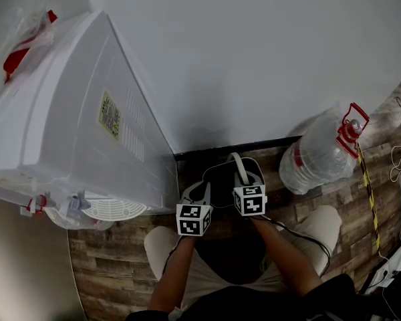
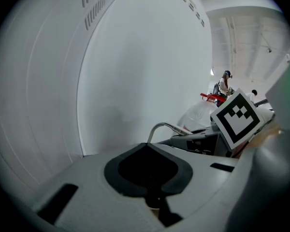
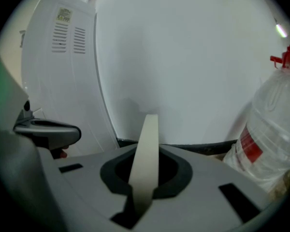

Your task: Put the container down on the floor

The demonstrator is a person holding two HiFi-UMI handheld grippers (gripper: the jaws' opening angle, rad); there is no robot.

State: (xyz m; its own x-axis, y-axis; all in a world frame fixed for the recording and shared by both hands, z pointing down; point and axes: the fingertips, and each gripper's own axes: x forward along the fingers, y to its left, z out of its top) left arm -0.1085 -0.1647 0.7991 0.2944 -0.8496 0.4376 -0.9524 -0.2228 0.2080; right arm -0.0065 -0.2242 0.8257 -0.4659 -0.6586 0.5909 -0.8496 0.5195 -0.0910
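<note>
You faced the far edge of the floor (image 1: pixel 120 259), where a dark skirting (image 1: pixel 254 147) met the white wall (image 1: pixel 254 45). The container (image 1: pixel 319 158), a large clear water bottle with a red cap, stood on the floor near that edge. It was to the right of both tongs and apart from them, its long axis upright with the cap on top.

Your right tongs (image 1: pixel 244 178) were the nearer pair, closed and pinching a pale strip (image 3: pixel 146 149) that rose between the jaws. Your left tongs (image 1: pixel 199 189), just beside them, were closed and empty, near a tall white appliance (image 1: pixel 73 112) on the left.

The bottle appeared to be set down already. Any reach for it would go rightward along the wall, best with your right hand.
</note>
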